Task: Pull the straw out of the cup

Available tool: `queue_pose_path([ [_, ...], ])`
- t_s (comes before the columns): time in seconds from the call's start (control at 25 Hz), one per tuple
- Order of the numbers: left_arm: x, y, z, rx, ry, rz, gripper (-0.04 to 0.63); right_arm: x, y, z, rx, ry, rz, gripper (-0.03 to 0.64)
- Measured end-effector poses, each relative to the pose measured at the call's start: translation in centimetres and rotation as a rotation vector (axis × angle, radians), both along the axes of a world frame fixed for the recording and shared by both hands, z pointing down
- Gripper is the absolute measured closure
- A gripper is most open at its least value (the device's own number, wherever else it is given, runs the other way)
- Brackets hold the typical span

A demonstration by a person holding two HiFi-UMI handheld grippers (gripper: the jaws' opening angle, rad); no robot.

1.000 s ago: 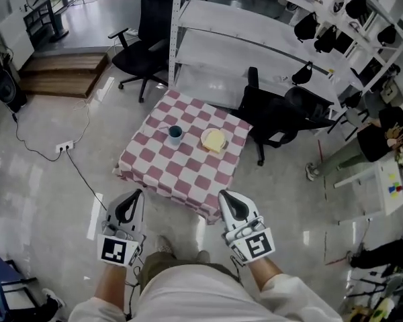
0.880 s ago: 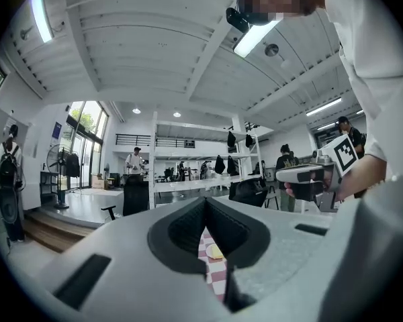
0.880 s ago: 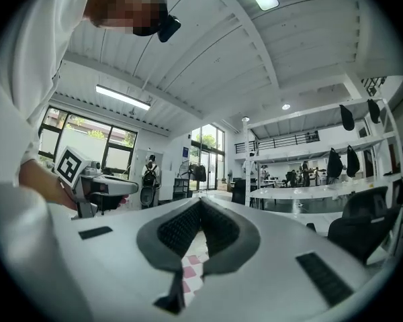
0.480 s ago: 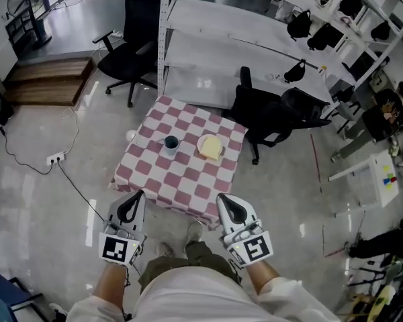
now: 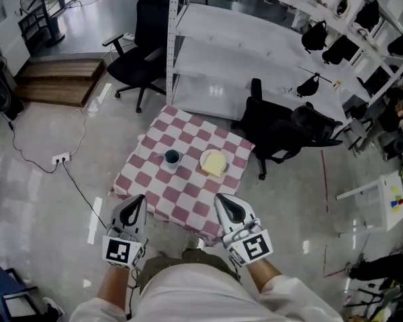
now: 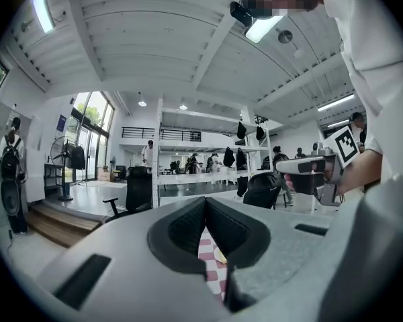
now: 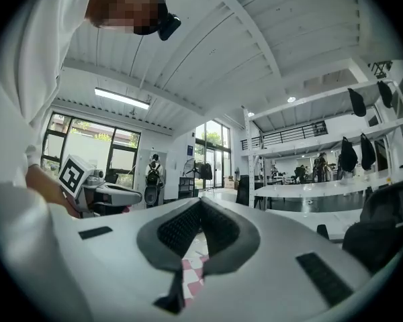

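A dark blue cup [image 5: 172,157] stands on a small table with a red-and-white checked cloth [image 5: 162,196]; at this distance I cannot make out a straw in it. Both grippers are held level at my waist, short of the table's near edge. My left gripper [image 5: 136,200] is shut with nothing in it, its pads meeting in the left gripper view [image 6: 205,210]. My right gripper [image 5: 222,199] is likewise shut and empty [image 7: 200,210]. A strip of checked cloth [image 6: 208,257] shows under the closed pads.
A white plate with a yellow item [image 5: 213,162] lies right of the cup. Black office chairs [image 5: 282,129] stand behind and beside the table, with white shelving [image 5: 255,52] beyond. A power strip and cable [image 5: 60,158] lie on the glossy floor to the left.
The table has drawn nearer, its near corner now lying between the two grippers. Both grippers stay shut and side by side.
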State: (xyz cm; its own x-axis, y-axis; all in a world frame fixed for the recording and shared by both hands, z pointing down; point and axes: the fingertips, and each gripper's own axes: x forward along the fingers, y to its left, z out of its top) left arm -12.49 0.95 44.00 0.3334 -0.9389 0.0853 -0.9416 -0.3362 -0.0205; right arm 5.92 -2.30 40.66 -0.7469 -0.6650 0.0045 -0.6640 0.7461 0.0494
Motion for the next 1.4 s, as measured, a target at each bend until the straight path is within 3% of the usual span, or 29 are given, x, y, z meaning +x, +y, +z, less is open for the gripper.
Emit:
queue_pose_path([
  [0.52, 1.6, -3.0, 1.6, -0.007, 0.051, -0.011, 0.587, 0.6, -3.8, 0.4, -0.006, 0.020, -0.039, 0.612],
  [0.96, 0.0, -5.3, 1.0, -0.001, 0.110, 0.040, 0.437, 0.4, -5.4, 1.0, -0.035, 0.021, 0.023, 0.612],
  [1.4, -1.0, -8.1, 3.1, -0.034, 0.093, 0.027, 0.414, 0.8, -7.5, 1.4, -0.043, 0.032, 0.052, 0.612],
])
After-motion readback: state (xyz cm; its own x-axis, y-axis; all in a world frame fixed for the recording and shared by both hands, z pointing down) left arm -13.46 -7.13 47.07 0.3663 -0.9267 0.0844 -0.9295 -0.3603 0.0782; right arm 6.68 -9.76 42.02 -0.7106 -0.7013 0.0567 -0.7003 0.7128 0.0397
